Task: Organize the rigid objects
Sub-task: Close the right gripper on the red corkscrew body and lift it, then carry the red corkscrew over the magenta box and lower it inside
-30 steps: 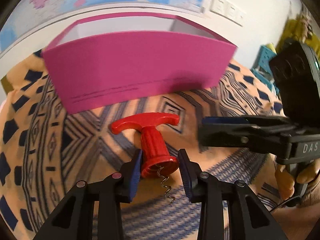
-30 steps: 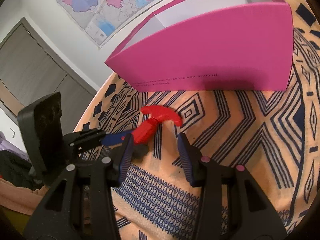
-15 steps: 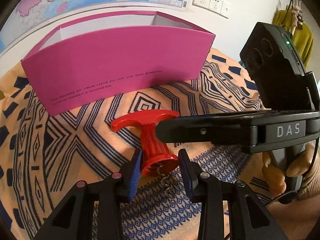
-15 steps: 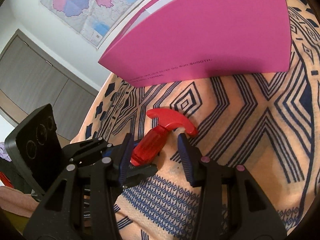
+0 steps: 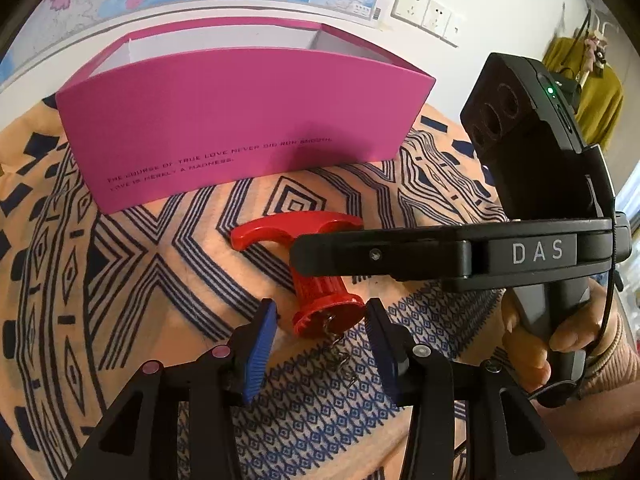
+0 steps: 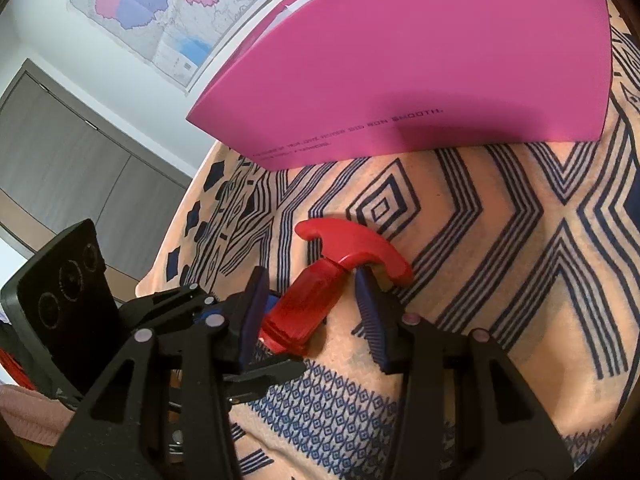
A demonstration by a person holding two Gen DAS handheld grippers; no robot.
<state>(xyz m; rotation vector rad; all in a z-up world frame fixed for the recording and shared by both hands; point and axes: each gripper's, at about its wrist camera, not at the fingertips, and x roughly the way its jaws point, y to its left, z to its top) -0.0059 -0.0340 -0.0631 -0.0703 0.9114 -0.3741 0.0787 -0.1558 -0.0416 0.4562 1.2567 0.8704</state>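
While my left claw (image 5: 318, 330) sits spread apart around the flared base of a red corkscrew (image 5: 316, 280) lying on the patterned cloth (image 5: 160, 280), my right claw (image 6: 308, 300) straddles its barrel from the side, also spread, pads not pressing. Beyond the T-handle, well apart, stands an open pink box (image 5: 240, 120).

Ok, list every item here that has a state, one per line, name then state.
left gripper: open, fingers flanking the corkscrew's base.
right gripper: open, straddling the corkscrew's barrel.
red corkscrew: lying on the patterned cloth, screw exposed.
pink box: upright, top open, contents hidden.
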